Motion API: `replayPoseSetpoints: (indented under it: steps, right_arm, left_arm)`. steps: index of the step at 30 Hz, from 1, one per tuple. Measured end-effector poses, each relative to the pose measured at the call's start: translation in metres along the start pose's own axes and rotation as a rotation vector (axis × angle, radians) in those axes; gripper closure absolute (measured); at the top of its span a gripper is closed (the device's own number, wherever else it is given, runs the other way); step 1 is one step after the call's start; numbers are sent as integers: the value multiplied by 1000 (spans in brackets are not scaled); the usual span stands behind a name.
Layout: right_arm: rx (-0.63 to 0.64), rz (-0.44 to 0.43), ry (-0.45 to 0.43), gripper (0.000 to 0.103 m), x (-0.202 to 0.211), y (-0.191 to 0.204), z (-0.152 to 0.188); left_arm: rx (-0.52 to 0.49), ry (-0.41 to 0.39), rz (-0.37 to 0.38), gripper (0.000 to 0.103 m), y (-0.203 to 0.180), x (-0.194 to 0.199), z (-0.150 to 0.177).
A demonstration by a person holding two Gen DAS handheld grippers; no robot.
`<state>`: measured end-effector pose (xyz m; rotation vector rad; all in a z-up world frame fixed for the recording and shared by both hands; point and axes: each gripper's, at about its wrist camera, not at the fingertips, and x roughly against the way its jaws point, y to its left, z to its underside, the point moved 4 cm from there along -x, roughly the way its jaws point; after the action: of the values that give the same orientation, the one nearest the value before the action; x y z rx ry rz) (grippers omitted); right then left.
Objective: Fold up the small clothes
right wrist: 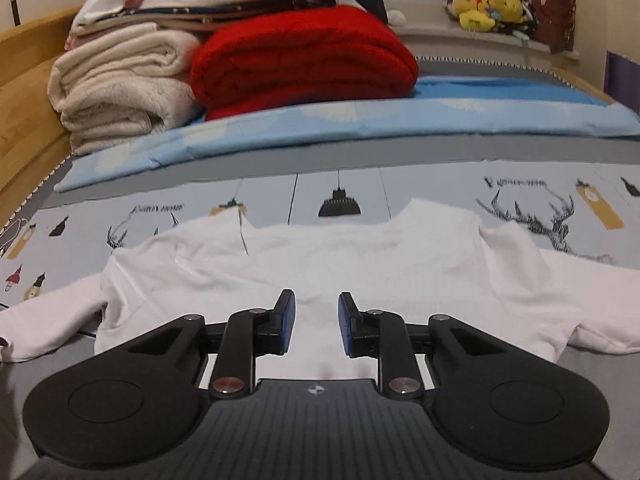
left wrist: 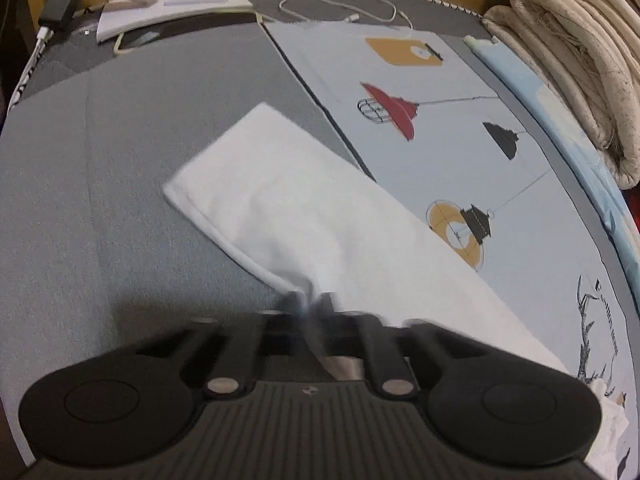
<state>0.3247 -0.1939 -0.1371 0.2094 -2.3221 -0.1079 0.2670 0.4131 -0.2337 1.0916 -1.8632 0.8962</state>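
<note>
1. The left gripper [left wrist: 310,300] sits at the lower centre of the left wrist view, its jaws closed on a bunched fold of the white garment [left wrist: 304,208]. The fingertips are blurred, but the cloth clearly gathers into a pinch between them.
2. From that pinch the white garment runs up and left toward the frame's middle as a long flat strip, ending in a squared hem. Its right part trails to the lower right edge.
3. The strip lies partly on the grey bedcover [left wrist: 100,168] and partly over the patterned sheet [left wrist: 440,128] printed with lamps, which fills the right half.
4. White chargers and cables [left wrist: 168,0] lie at the upper left; a folded cream quilt [left wrist: 580,72] is at the upper right.
5. In the right wrist view the right gripper [right wrist: 317,322] stands at lower centre with jaws apart, holding nothing.
6. The white garment [right wrist: 360,256] spreads flat across the middle of that frame, directly beyond and beneath the parted fingers, sleeves reaching toward both side edges.
7. Behind it, a blue pad [right wrist: 320,124], a red blanket [right wrist: 304,60] and cream towels [right wrist: 120,88] are stacked in the upper half.
</note>
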Motion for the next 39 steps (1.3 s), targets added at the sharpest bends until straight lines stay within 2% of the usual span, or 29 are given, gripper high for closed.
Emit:
replayPoseSetpoints:
  steps: [2, 4, 6, 7, 9, 10, 11, 12, 14, 15, 16, 17, 18, 19, 21, 23, 25, 27, 29, 33, 39]
  right_arm:
    - [-12, -4, 13, 78, -1, -2, 1]
    - [-17, -7, 16, 78, 0, -4, 1]
    - [-20, -2, 11, 79, 3, -7, 0]
    - [-23, 4, 9, 81, 5, -9, 0]
    - [-39, 12, 8, 88, 7, -13, 0]
    - [-53, 16, 9, 89, 9, -16, 1]
    - [-66, 20, 9, 89, 11, -18, 2]
    - [-78, 25, 10, 89, 13, -20, 3]
    - [-97, 33, 12, 89, 16, -23, 6]
    - [-105, 36, 14, 89, 17, -24, 7]
    - [-123, 42, 18, 87, 18, -26, 8]
    - [-145, 43, 25, 84, 18, -29, 9]
    - [-165, 39, 34, 72, 18, -31, 10]
    - [-192, 35, 44, 64, 17, -35, 11]
    - [-247, 37, 56, 63, 16, -42, 14]
    - [-296, 32, 70, 63, 13, -48, 17]
    - [-342, 20, 87, 63, 8, -52, 18]
    - [-373, -7, 91, 63, 3, -53, 19]
    - [-381, -2, 101, 63, -5, -54, 20]
    - [-457, -23, 124, 63, -22, -59, 18]
    - [-540, -11, 164, 65, -59, -65, 18]
  left_arm:
    - [-14, -61, -19, 98, -9, 10, 0]
    - [-90, -170, -31, 98, -26, 31, -1]
    - [-172, -281, 8, 98, -51, 59, 3]
    - [-219, -328, 54, 98, -66, 74, 7]
    - [-329, -432, 207, 98, -104, 114, 28]
    - [-371, -463, 276, 99, -119, 130, 41]
    - [-423, -480, 375, 99, -137, 147, 58]
    - [-485, -470, 506, 99, -158, 166, 82]
    - [-603, -434, 713, 98, -191, 194, 129]
    - [-657, -405, 787, 98, -205, 203, 152]
    - [-717, -332, 869, 95, -219, 209, 179]
    - [-778, -212, 938, 82, -232, 208, 202]
    - [-837, -88, 983, 77, -240, 205, 222]
    - [-863, -42, 979, 77, -243, 203, 232]
    - [-861, -57, 886, 77, -243, 197, 236]
    - [-792, -44, 786, 77, -238, 182, 219]
    - [-736, -68, 660, 77, -228, 163, 197]
    - [-730, -114, 534, 77, -220, 144, 184]
    - [-718, -96, 440, 76, -217, 125, 171]
    - [-622, -52, 430, 77, -218, 111, 148]
    - [-571, -54, 418, 76, -224, 108, 124]
